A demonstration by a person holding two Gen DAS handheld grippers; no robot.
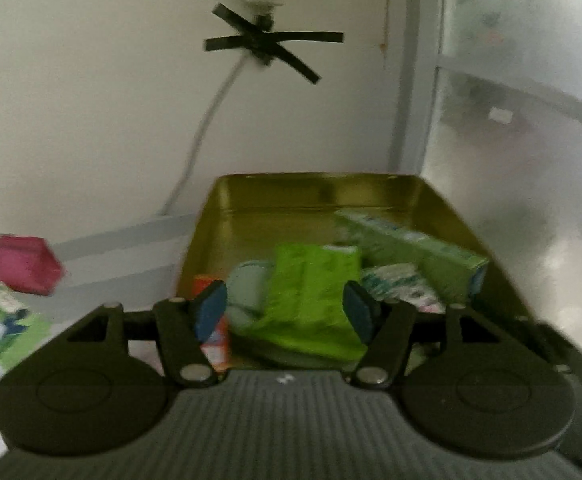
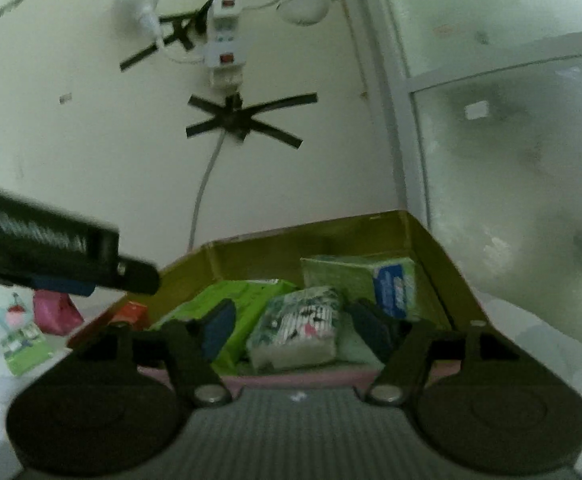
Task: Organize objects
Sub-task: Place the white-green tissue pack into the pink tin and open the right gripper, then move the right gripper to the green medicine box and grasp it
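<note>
A gold metal tin (image 1: 315,196) (image 2: 431,240) stands against the wall and holds several packets. My left gripper (image 1: 287,310) is open above its near end, with a bright green packet (image 1: 311,296) lying between the jaws, not gripped. My right gripper (image 2: 295,326) is open over the tin's near edge, with a white patterned tissue pack (image 2: 299,332) between the jaws. The green packet (image 2: 235,304) also shows in the right wrist view, beside a green and blue box (image 2: 363,280) (image 1: 411,252). An orange box (image 1: 215,336) (image 2: 131,314) sits at the tin's left corner.
A pink box (image 1: 27,268) (image 2: 55,312) and a green patterned packet (image 1: 3,324) (image 2: 23,344) lie on the table left of the tin. The left gripper's body (image 2: 51,252) crosses the right wrist view. A cable and power strip (image 2: 227,40) hang on the wall; a frosted glass panel (image 2: 511,160) is right.
</note>
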